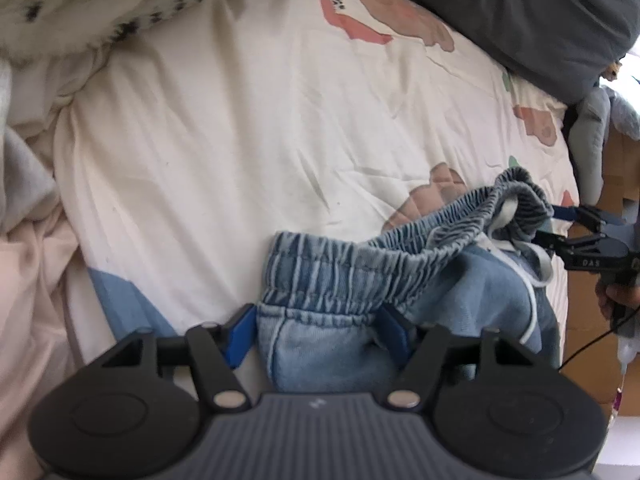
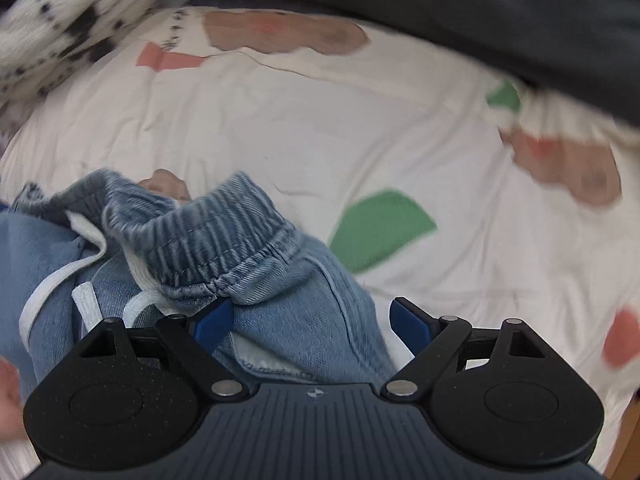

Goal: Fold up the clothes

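Note:
Light blue jeans (image 1: 320,344) with a gathered elastic waistband (image 1: 340,268) and a white drawstring (image 1: 532,300) lie bunched on the bed. My left gripper (image 1: 316,332) is shut on one end of the waistband, with cloth filling the gap between its blue fingers (image 1: 240,338). My right gripper (image 2: 314,322) is at the other end of the jeans (image 2: 280,312), jaws wide apart. Its left finger touches the denim and its right finger (image 2: 412,326) stands just clear. The left wrist view shows the right gripper (image 1: 554,224) beside the raised waistband.
A cream bedsheet (image 1: 260,140) printed with pink, brown and green shapes covers the bed. A white, black-spotted fleece (image 1: 100,4) lies at the far left and a dark grey duvet (image 1: 520,12) along the far right. Pale clothes (image 1: 28,280) are heaped at the left. A hand (image 1: 616,296) holds the right gripper.

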Demonstrator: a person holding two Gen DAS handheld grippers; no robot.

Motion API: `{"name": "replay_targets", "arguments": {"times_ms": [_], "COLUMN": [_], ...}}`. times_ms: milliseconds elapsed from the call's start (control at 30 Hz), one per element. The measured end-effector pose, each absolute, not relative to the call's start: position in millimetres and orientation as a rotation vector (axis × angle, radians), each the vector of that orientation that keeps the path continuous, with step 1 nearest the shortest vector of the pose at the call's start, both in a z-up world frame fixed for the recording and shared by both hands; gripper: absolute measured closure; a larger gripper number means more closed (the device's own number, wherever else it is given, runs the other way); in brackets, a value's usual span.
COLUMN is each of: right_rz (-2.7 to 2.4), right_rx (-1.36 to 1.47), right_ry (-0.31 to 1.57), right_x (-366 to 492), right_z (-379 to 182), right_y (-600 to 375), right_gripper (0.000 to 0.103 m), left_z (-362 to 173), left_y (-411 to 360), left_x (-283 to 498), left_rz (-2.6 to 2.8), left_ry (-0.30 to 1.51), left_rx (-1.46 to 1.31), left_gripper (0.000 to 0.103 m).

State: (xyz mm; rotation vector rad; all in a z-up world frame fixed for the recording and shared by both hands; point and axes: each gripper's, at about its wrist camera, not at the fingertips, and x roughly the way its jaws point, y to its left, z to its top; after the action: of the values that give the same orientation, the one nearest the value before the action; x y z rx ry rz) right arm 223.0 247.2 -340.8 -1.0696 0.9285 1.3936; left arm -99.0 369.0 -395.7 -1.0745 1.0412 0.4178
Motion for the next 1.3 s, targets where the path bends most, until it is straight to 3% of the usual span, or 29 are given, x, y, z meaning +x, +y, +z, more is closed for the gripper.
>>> {"name": "replay_targets", "arguments": {"times_ms": [67,133,167,233,267,433,800,1000,1100,1167,1233,1300], "right_rz": [1.426,1.469,1.482,1.498,1.499,1.495,1.300,1.171,1.118,1.081,1.082,1.097], "right_rx": [-1.104,-1.105,-1.103,-1.099,-1.093,-1.004,-0.851,-0.812,-0.830,-0.853,-0.883,-0.953], "right_ry": [0.924,0.981,1.012,1.071,1.076,1.063,0.913,0.861,0.867,0.890,0.918,0.917], "right_x": [221.7,223.6,224.6,226.4,227.8,243.7,299.3,323.2,330.1,334.7,339.0,343.2], "right_z": [-341.2,-345.6,-348.0,-352.5,-351.1,-322.7,-249.8,-246.3,-262.9,-280.5,-298.5,-310.7], "right_y": [255.2,261.2,262.3,263.0,261.3,246.4,239.3,250.1,259.7,266.9,272.7,278.0], "right_gripper": [0.016,0.028,0.045,0.062,0.081,0.099,0.101,0.101,0.101,0.101,0.099,0.079], "left_z": [-396.0,-395.4,-394.7,-391.6,-389.8,-371.7,-295.7,-297.0,-317.2,-325.1,-329.2,-333.4], "left_y": [369.2,369.8,370.3,372.4,374.6,386.5,417.0,424.6,429.5,431.3,432.8,434.2], "left_x": [-100.9,-101.8,-102.0,-102.1,-103.3,-97.1,-50.6,-13.3,2.2,3.4,3.4,3.4], "left_rz": [0.412,0.401,0.396,0.389,0.385,0.395,0.312,0.296,0.301,0.316,0.328,0.340], "left_ry": [1.036,1.034,1.036,1.047,1.043,0.961,0.729,0.699,0.774,0.804,0.821,0.837], "left_rx": [-1.092,-1.109,-1.112,-1.099,-1.099,-1.059,-0.833,-0.767,-0.764,-0.761,-0.754,-0.748], "left_gripper": [0.040,0.046,0.053,0.073,0.077,0.086,0.090,0.090,0.084,0.074,0.070,0.068]}}
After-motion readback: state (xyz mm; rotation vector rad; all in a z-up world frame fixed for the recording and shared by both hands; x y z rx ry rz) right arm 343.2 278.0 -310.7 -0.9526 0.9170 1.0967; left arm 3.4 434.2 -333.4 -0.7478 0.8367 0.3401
